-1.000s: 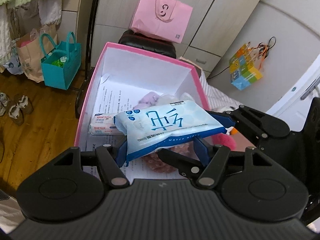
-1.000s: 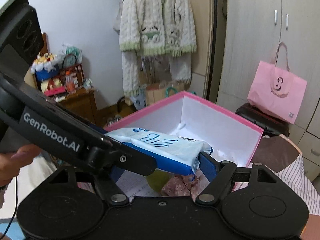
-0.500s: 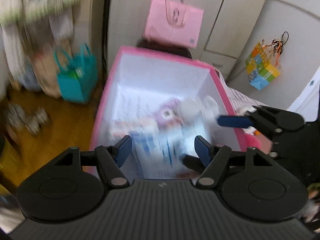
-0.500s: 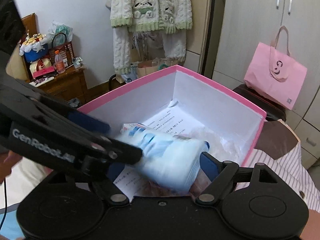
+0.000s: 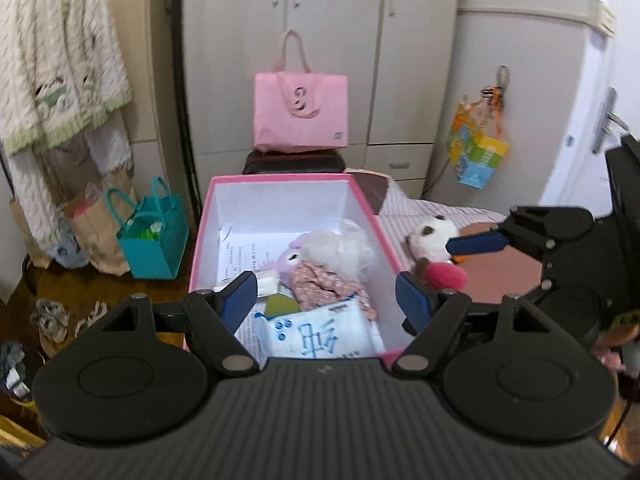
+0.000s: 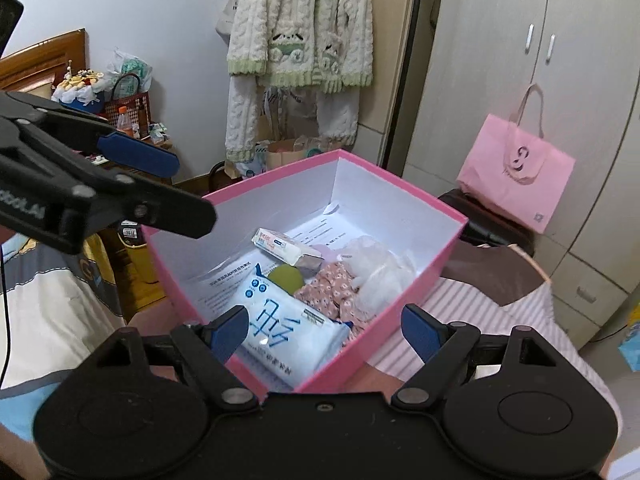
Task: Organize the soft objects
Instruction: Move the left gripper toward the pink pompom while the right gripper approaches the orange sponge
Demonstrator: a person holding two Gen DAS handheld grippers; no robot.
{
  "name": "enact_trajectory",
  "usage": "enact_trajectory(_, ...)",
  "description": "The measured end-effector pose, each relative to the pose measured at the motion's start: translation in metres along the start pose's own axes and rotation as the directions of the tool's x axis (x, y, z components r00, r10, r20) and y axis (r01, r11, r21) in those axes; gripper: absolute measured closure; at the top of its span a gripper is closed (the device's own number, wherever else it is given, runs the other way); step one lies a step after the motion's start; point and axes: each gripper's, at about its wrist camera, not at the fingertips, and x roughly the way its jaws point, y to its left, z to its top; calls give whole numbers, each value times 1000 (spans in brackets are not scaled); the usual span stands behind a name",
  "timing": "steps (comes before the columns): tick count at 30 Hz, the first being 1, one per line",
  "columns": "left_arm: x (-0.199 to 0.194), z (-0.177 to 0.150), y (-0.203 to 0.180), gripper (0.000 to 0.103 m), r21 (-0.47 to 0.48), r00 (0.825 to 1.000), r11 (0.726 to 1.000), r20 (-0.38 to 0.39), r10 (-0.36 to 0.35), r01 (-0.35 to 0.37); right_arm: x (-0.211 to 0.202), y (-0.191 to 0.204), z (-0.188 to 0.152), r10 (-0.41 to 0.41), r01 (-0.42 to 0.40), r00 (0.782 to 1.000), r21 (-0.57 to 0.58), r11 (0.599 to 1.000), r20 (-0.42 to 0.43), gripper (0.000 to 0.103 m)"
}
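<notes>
A pink box (image 5: 362, 197) with white walls lies open on the bed. In it lies a white-and-blue wet wipes pack (image 5: 320, 334) (image 6: 288, 332), at the near end. Behind it are a floral cloth (image 5: 320, 284), a fluffy white toy (image 6: 380, 268), a small tissue pack (image 6: 286, 246) and a green round thing (image 6: 286, 276). My left gripper (image 5: 326, 296) hovers above the near rim, its jaws opening, with nothing between them. My right gripper (image 6: 324, 330) stands open over the near corner, also empty. A plush dog (image 5: 432, 240) lies outside the box, to the right.
A pink tote bag (image 5: 300, 116) sits on a dark stool behind the box, before the wardrobe. A teal bag (image 5: 154, 236) and shoes are on the floor at the left. Striped bedding (image 6: 480, 312) lies right of the box. A knitted cardigan (image 6: 300, 20) hangs behind.
The wipes pack, held above the box between the grippers, has dropped and now lies inside it. Both grippers have pulled back and up. The left jaws have widened.
</notes>
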Motion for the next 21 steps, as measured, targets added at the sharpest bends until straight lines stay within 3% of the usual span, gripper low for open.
enact_trajectory(6, -25, -9, -28, 25, 60, 999, 997, 2, -43, 43, -34, -2, -15, -8, 8, 1000, -5, 1000, 23, 16)
enact_trajectory(9, -33, -12, -43, 25, 80, 998, 995, 5, -62, 61, -52, -7, -26, 33, -33, 999, 8, 999, 40, 16)
enact_trajectory(18, -34, -16, -85, 25, 124, 989, 982, 29, -145, 141, -100, -46, -61, 12, -23, 996, 128, 991, 86, 16)
enact_trajectory(21, -24, -19, -100, 25, 146, 986, 977, 25, -162, 157, -115, -61, -78, 32, -53, 990, 154, 987, 138, 16)
